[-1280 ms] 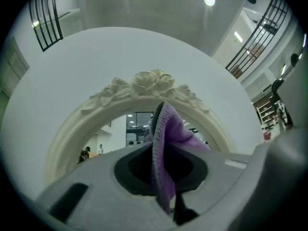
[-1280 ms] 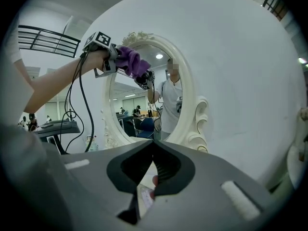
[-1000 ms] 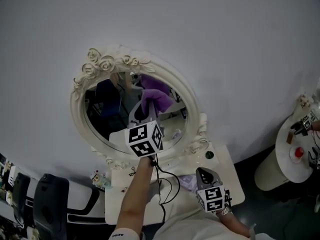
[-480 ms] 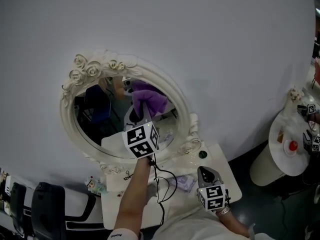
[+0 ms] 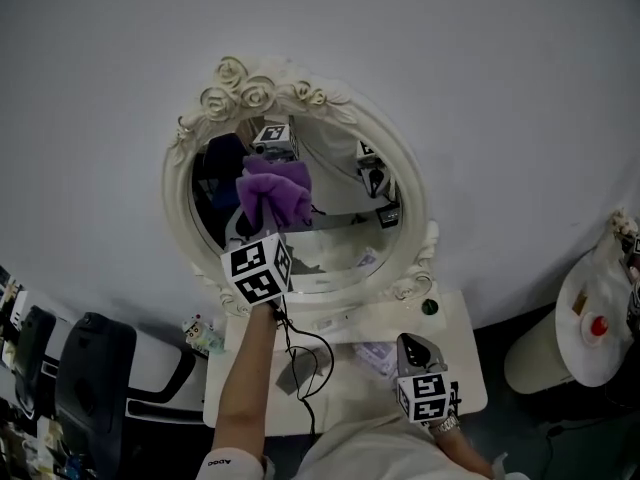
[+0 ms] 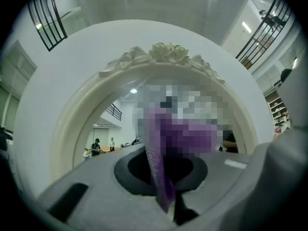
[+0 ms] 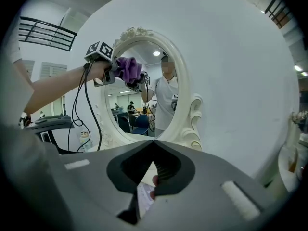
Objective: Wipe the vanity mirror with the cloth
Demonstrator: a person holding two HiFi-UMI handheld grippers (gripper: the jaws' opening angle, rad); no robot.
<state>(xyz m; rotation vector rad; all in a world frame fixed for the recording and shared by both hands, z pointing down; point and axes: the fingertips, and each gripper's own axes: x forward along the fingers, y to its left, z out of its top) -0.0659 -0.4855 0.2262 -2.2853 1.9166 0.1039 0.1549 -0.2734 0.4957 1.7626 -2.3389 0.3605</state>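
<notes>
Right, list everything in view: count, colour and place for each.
vanity mirror: one, cream rose-carved frame, on the table by the wall.
cloth: one, purple, held up before the glass.
table: one, white, under the mirror.
cable: one, black, draped over the table.
figurine: one, small, table's left edge.
chair: one, black, lower left.
side table: one, white, far right.
left gripper: one, grey, shut on the cloth.
right gripper: one, grey, shut, empty, over the table.

The purple cloth (image 5: 272, 196) looks soft and matt. The oval vanity mirror (image 5: 335, 233) has smooth, reflective glass, and its carved cream frame (image 5: 250, 86) has a slight sheen. The left gripper (image 6: 167, 203) and right gripper (image 7: 153, 144) are matt grey plastic.
</notes>
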